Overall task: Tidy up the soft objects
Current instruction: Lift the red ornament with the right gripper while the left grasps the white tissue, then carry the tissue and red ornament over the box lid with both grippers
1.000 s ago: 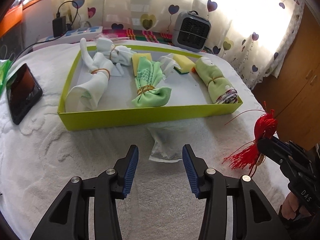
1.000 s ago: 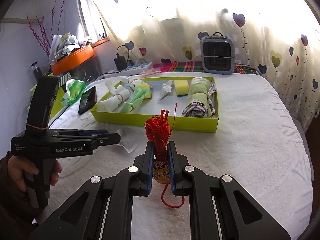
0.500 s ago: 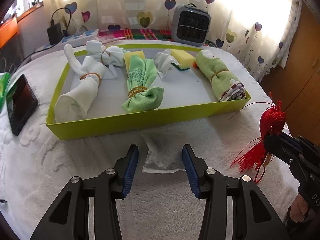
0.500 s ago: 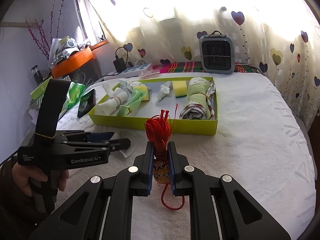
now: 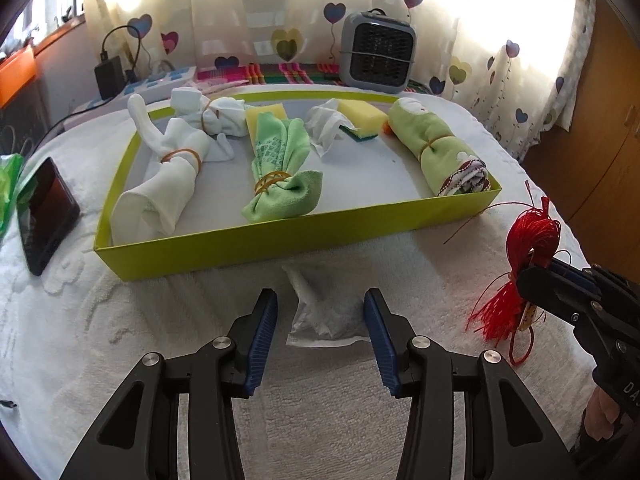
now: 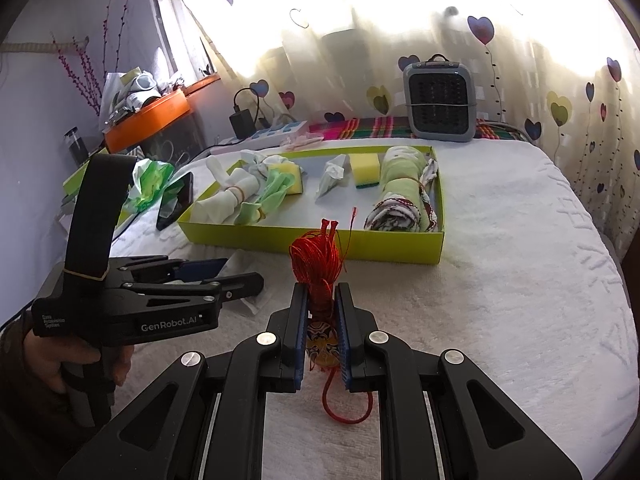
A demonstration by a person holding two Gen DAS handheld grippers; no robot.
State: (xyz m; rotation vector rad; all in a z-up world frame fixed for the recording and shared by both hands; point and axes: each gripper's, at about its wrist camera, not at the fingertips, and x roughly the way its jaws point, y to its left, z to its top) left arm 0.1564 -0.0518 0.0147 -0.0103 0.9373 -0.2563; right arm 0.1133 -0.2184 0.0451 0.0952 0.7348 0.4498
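Note:
A lime green tray on the white bedspread holds a white rolled cloth, a green rolled cloth, a crumpled tissue, a yellow sponge and a green patterned roll. A white tissue lies on the bedspread in front of the tray, between the fingers of my open left gripper. My right gripper is shut on a red tassel ornament, held above the bedspread right of the tissue.
A black phone lies left of the tray beside a green plastic bag. A grey heater and a power strip with charger stand behind the tray. A wooden wardrobe is at the right.
My left gripper has moved forward over the white tissue, which now sits between its fingers. My right gripper keeps the red tassel and has shifted slightly towards the tray.

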